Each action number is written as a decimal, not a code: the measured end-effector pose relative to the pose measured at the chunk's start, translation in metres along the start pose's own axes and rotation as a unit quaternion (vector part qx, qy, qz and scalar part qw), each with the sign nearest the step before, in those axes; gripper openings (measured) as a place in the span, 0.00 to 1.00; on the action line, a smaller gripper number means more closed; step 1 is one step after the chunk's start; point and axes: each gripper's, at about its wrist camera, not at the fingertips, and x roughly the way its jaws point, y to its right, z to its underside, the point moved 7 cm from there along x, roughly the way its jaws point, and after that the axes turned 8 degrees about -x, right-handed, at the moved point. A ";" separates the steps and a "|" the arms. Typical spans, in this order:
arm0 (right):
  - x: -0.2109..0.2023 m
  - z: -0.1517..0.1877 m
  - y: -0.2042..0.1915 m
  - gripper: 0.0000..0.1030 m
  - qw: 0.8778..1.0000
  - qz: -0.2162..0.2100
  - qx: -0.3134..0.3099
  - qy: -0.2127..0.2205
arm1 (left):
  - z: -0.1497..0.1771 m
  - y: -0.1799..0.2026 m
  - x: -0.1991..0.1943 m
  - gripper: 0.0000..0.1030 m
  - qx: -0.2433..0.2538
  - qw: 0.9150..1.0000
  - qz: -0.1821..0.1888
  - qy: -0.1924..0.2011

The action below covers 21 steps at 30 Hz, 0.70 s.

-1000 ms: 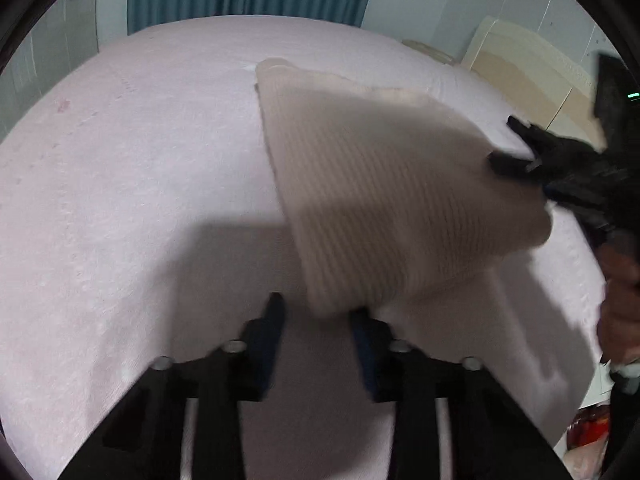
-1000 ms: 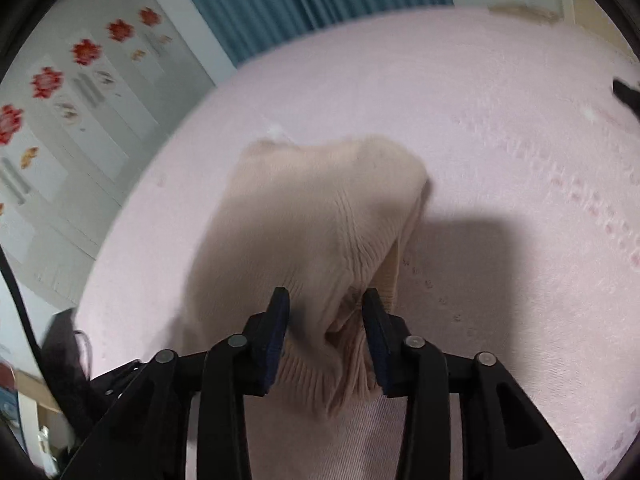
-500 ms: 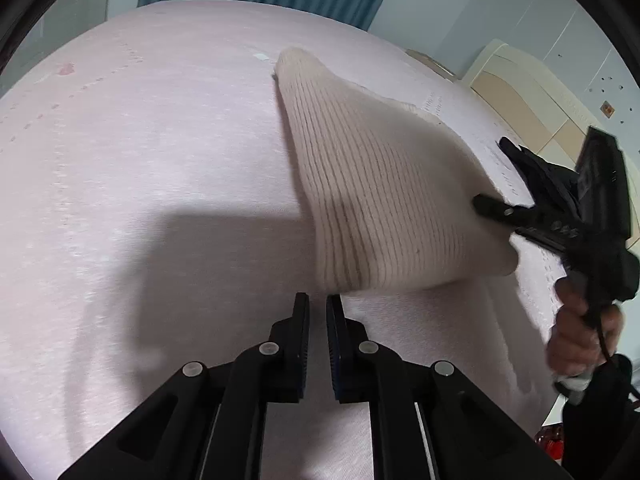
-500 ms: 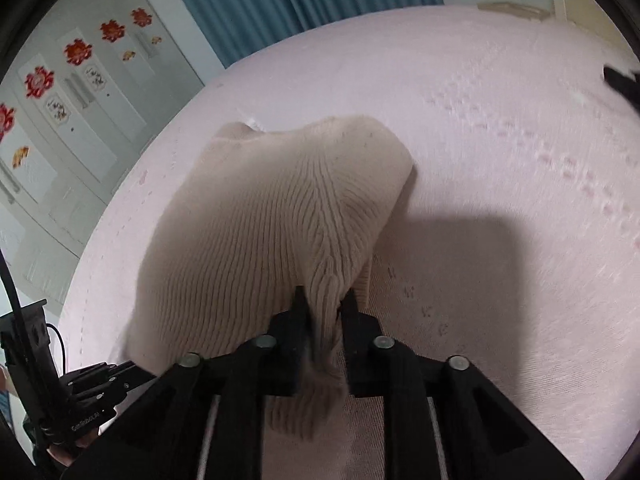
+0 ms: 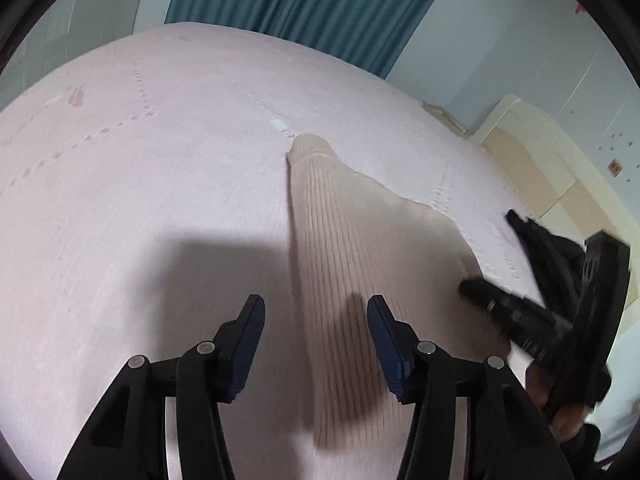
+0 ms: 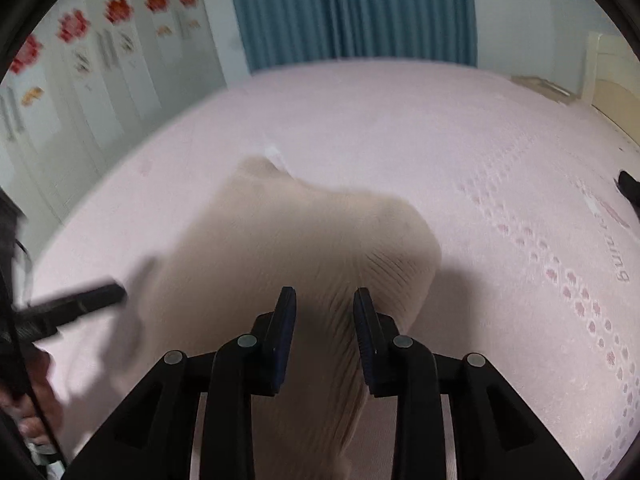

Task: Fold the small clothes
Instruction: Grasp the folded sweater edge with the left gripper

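Beige ribbed knit garment [image 5: 360,264], folded

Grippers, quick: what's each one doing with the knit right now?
Left gripper: jaws opening, beige knit garment lies between the pads, not pinched.
Right gripper: jaws opening, the garment runs between them, apparently no longer clamped.

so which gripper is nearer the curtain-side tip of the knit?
Left, probably. Left gripper straddles the edge running from that tip on the knit; jaws opening. Right gripper opens over the opposite corner.
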 end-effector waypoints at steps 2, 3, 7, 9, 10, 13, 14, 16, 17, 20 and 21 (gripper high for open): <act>0.007 0.004 0.001 0.29 1.000 0.012 -0.017 -0.002 | -0.001 0.004 0.013 0.49 0.007 1.000 -0.014 -0.008; 0.008 0.004 0.001 0.28 1.000 0.010 -0.023 -0.007 | -0.002 0.004 0.018 0.52 0.011 1.000 -0.025 -0.008; 0.007 -0.009 0.007 0.27 1.000 0.000 -0.014 -0.019 | -0.015 0.001 0.028 0.52 0.002 1.000 -0.015 -0.008; 0.012 -0.014 0.009 0.27 1.000 0.009 -0.014 -0.017 | -0.030 0.002 0.042 0.52 -0.004 1.000 -0.020 -0.012; 0.018 -0.014 0.009 0.27 1.000 0.011 -0.014 -0.022 | -0.036 0.002 0.048 0.52 -0.005 1.000 -0.021 -0.013; 0.022 -0.011 0.008 0.27 1.000 0.013 -0.017 -0.016 | -0.049 0.003 0.069 0.51 -0.005 0.999 -0.023 -0.022; 0.022 -0.009 0.007 0.27 1.000 0.014 -0.020 -0.014 | -0.051 0.002 0.074 0.50 -0.010 0.999 -0.019 -0.026; 0.023 -0.006 0.008 0.27 1.000 0.014 -0.019 -0.013 | -0.056 0.000 0.085 0.46 -0.022 0.999 -0.012 -0.035; 0.024 -0.004 0.008 0.27 1.000 0.014 -0.018 -0.010 | -0.059 -0.001 0.091 0.45 -0.030 0.999 -0.003 -0.039; 0.024 -0.001 0.007 0.27 1.000 0.015 -0.027 -0.005 | -0.068 -0.001 0.106 0.36 -0.048 0.997 0.025 -0.048; 0.024 0.000 0.008 0.27 1.000 0.013 -0.023 -0.003 | -0.071 0.001 0.110 0.35 -0.047 0.997 0.032 -0.049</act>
